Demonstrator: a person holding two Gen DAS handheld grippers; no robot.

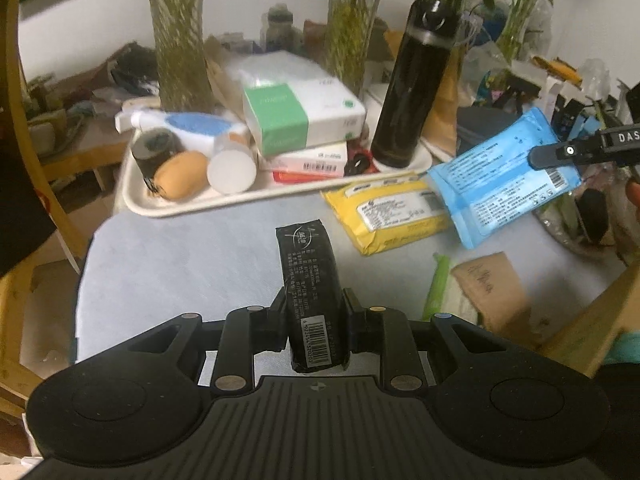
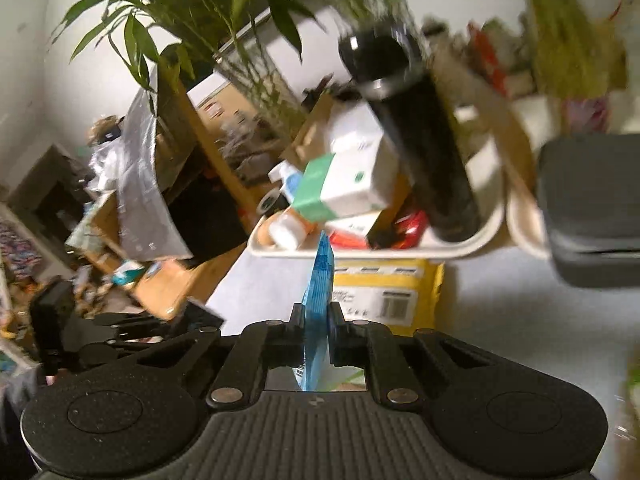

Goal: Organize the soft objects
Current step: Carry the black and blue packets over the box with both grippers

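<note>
The left gripper [image 1: 315, 312] is closed on a black pack [image 1: 310, 280], both fingers pressed against its sides near the barcode end; the pack stands on edge and projects forward above the grey mat [image 1: 180, 256]. The right gripper [image 2: 316, 320] is closed on a blue pack [image 2: 319, 304], which it grips edge-on, so that only the thin edge shows in the right wrist view. In the left wrist view the same blue pack [image 1: 506, 184] is seen flat, tilted, held at its right side by one black finger [image 1: 554, 155] and raised above the table. A yellow pack [image 1: 390, 210] lies flat on the mat just beside the blue pack, close to the front rim of the tray [image 1: 136, 196]. The tray carries a green-and-white box [image 1: 300, 116] stacked on other boxes, a black bottle [image 1: 412, 92] standing upright, and several small containers at its left end. A brown sachet [image 1: 492, 284] and a green item [image 1: 436, 284] lie at the right of the mat. Glass vases with green stems [image 1: 180, 32] stand behind the tray.
</note>
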